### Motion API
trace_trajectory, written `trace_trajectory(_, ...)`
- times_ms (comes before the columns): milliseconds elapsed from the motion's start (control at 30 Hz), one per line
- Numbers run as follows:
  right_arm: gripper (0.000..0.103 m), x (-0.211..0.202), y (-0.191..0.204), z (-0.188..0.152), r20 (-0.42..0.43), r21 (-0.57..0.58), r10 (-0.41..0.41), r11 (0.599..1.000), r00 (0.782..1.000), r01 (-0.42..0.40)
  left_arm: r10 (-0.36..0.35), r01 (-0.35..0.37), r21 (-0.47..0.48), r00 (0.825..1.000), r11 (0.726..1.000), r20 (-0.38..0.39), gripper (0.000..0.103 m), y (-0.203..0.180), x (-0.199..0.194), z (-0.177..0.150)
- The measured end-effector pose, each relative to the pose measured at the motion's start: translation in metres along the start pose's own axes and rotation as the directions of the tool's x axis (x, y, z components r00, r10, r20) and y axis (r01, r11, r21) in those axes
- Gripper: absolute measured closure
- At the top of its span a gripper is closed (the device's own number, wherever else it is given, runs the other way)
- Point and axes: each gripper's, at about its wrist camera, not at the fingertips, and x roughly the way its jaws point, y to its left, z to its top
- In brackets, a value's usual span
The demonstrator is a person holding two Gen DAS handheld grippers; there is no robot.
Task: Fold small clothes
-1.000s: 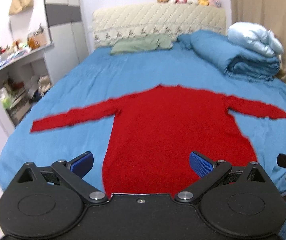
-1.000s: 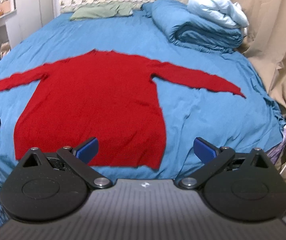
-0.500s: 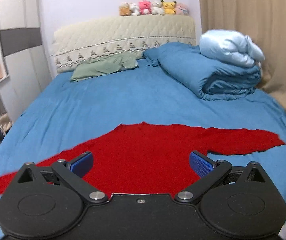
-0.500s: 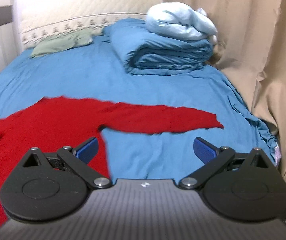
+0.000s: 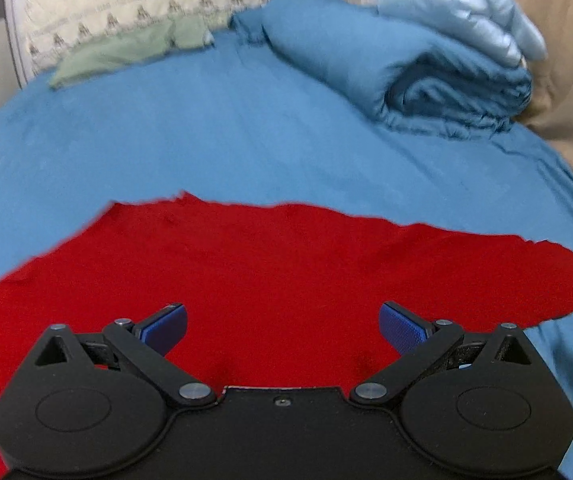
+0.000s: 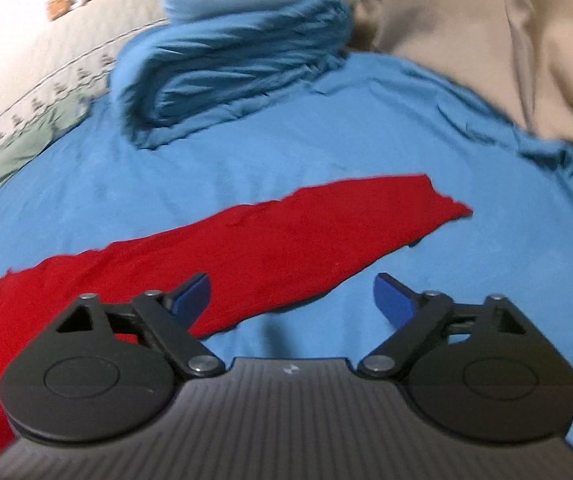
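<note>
- the red sweater (image 5: 270, 280) lies flat on the blue bed sheet (image 5: 206, 140), one sleeve (image 6: 306, 236) stretched out before my right claw (image 6: 290, 296).
- both claws gape wide and hold nothing; my left claw (image 5: 282, 330) hovers over the body.
- it looks soft, light and floppy, so i'd pinch the sleeve near its cuff.
- no containers in view.

Bare blue sheet (image 5: 246, 140) beyond the red sweater (image 5: 266, 272) — rolled duvet (image 5: 426, 80) far right

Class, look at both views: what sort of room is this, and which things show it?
Most likely a bedroom. A bed with a blue sheet, a quilted headboard and rolled duvets fill the view; a red sweater lies spread on it.
</note>
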Motion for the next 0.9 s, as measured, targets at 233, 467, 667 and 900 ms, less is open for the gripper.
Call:
trace_trajectory(233, 0.026, 0.052, -0.022, -0.004, 0.015, 0.103, -0.005, 0.995, 1.000, 0.003, 0.005, -0.006, -0.010, 0.993, 1.000, -0.120, 0.007, -0.003, 0.078, 0.000)
trace_trajectory(467, 0.057, 0.057, -0.035, 0.001, 0.059, 0.214, -0.054, 0.976, 0.997, 0.040, 0.033, -0.038, -0.041, 0.994, 0.998, -0.109, 0.006, 0.001, 0.098, 0.002)
trace_trajectory(667, 0.060, 0.056, -0.045, -0.006, 0.067, 0.255, -0.073, 0.965, 0.995, 0.054, 0.052, -0.054, -0.015, 0.992, 0.998, -0.117, 0.005, -0.007, 0.114, 0.010)
trace_trajectory(900, 0.083, 0.064, -0.030, 0.019, 0.098, 0.184, -0.114, 0.978, 0.989, 0.094, 0.065, -0.066, -0.002, 0.990, 0.998, -0.129, 0.003, -0.001, 0.133, 0.023)
